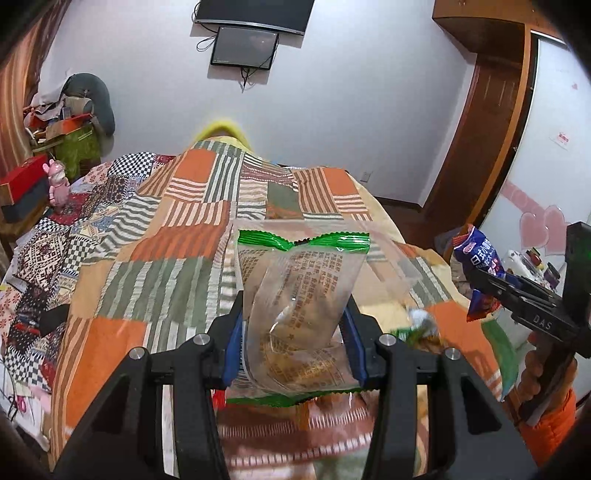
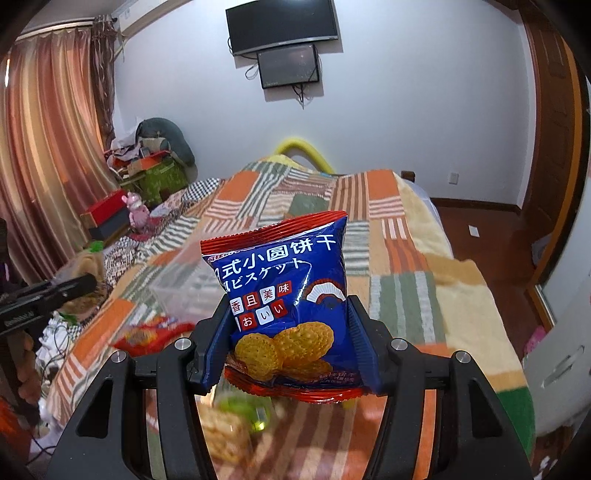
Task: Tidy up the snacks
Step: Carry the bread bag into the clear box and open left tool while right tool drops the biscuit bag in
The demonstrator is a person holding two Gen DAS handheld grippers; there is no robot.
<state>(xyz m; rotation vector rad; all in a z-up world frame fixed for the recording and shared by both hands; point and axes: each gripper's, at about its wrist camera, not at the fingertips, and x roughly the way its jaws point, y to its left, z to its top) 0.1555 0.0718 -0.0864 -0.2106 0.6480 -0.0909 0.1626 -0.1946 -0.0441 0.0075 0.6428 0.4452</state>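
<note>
Showing printed biscuits, the blue red-edged biscuit packet stands upright.

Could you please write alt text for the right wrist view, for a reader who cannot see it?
The right tongs grip a blue and red biscuit packet upright between their blue pads, above a bed with a patchwork blanket. At the left edge, the left tongs hold another snack, mostly hidden. A dark screen hangs on the far wall.
</note>
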